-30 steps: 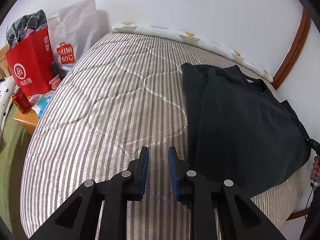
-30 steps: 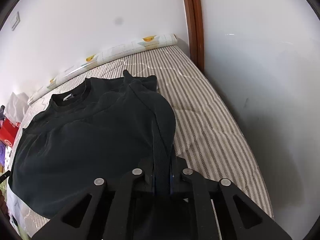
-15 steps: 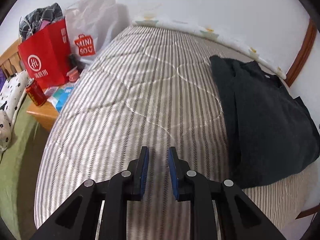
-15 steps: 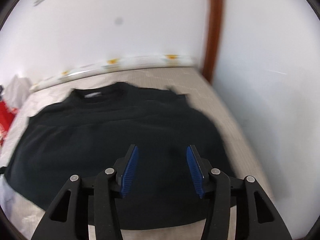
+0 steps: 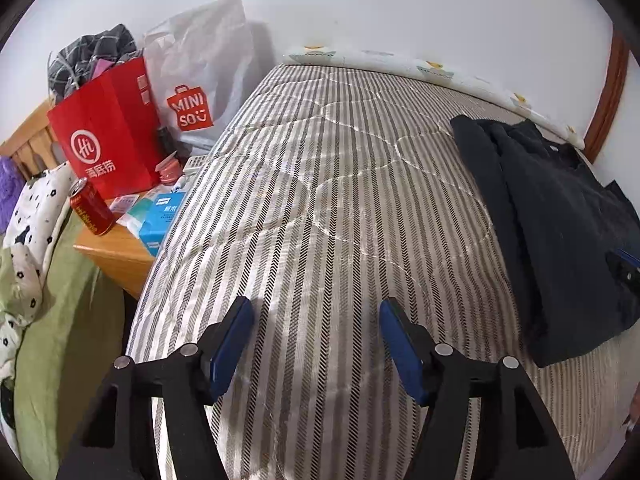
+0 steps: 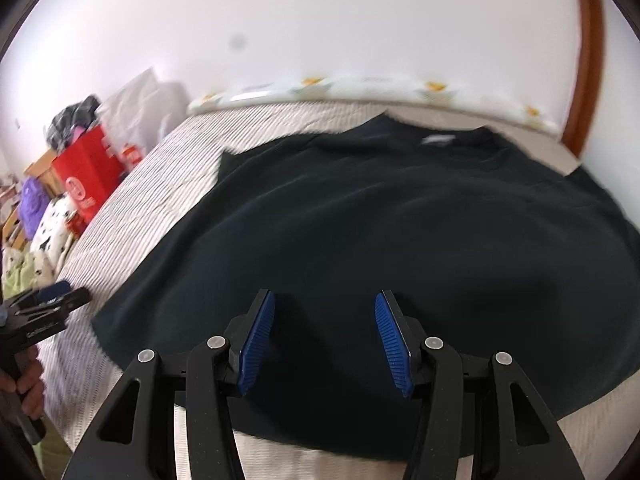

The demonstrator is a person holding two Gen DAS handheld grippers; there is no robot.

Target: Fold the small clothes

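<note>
1. The left gripper [image 5: 316, 334] is hanging over the striped mattress [image 5: 320, 208]. Its two blue fingers [image 5: 230, 344] are standing wide apart, and nothing is sitting between them.

2. The right gripper [image 6: 325, 336] is hanging over the black shirt [image 6: 400, 240]. Its blue fingers [image 6: 256, 338] are standing wide apart too, and they are holding nothing.

3. The black shirt is lying flat on the mattress [image 6: 152, 200], with its neck pointing to the far wall. A small white label is showing at the neck.

4. From the left camera, the black shirt [image 5: 560, 216] is lying on the right side of the bed, well apart from the left gripper. Its left edge is looking folded over.

5. The right camera picture is looking blurry, so small things are hard to see.

6. A red paper bag [image 5: 108, 136] and a white shopping bag [image 5: 200, 80] are standing beside the bed on the left. A red can [image 5: 91, 212] is standing on a small wooden table [image 5: 116, 252] near them.

7. A long patterned pillow [image 5: 420, 70] is lying along the wall at the far edge of the bed.

8. In the right camera, the left gripper [image 6: 56, 298] is showing at the left edge, beside the shirt.
</note>
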